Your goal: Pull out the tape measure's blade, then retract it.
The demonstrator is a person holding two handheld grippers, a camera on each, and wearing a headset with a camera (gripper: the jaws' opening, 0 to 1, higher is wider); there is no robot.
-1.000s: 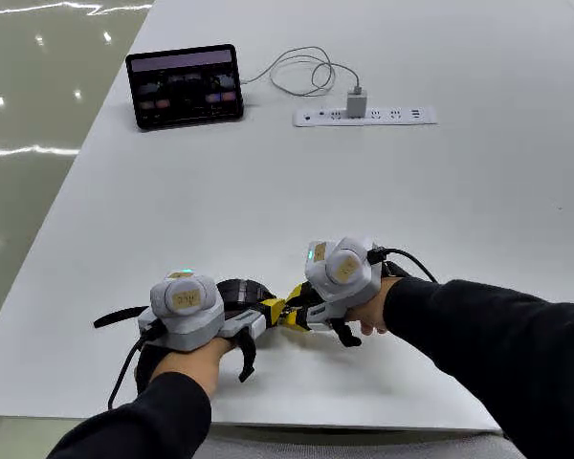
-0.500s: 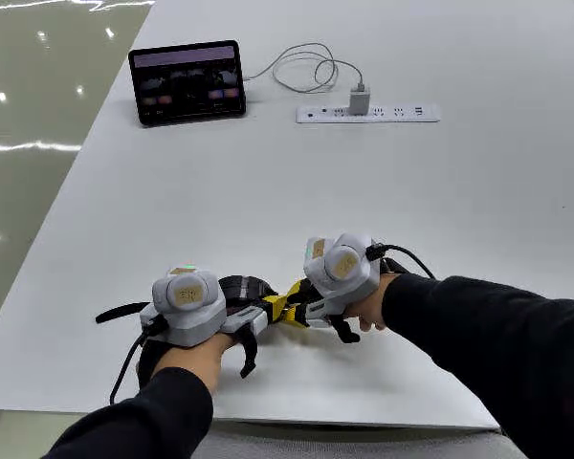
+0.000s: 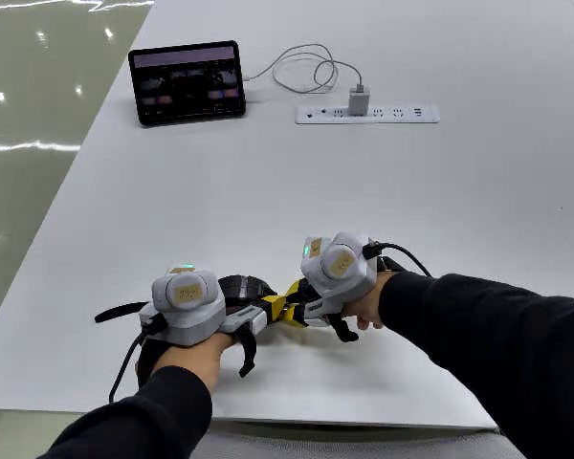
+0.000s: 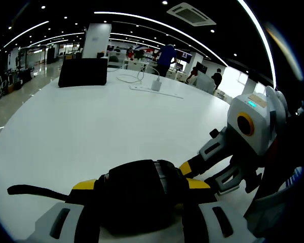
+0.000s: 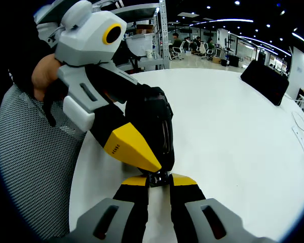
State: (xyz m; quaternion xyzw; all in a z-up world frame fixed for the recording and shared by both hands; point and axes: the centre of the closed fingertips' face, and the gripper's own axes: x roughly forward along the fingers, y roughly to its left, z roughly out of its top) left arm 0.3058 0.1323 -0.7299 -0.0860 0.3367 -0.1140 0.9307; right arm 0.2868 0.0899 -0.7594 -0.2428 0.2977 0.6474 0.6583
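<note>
Tape measure (image 4: 137,197), a round black case, sits low on the white bench (image 3: 364,191) close to its near edge, right in front of me. My left hand-held gripper (image 3: 256,311) is closed around the case, one yellow-tipped jaw on each side. My right hand-held gripper (image 5: 159,183) meets it from the other side, its two yellow tips pinched together on a small bit of metal at the mouth of the case. I take that to be the blade tip (image 5: 157,177), though it is too small to be sure. No length of blade is drawn out that I can see. A black strap (image 4: 30,191) trails from the case across the bench to my left.

What could go wrong, as I judge it:
- The pinch on the blade tip is very narrow. If it slips as I draw my right hand away, the blade would snap back into the case.
- The case is round and looks smooth. A pull that is not in line with its mouth could twist it in the left jaws or drag it free.
- The work is near the bench edge, so a dropped case could go over the side.
- Pulling at an angle could kink the blade.
- Letting go all at once on the return would let the blade whip in; I should walk it back.
</note>
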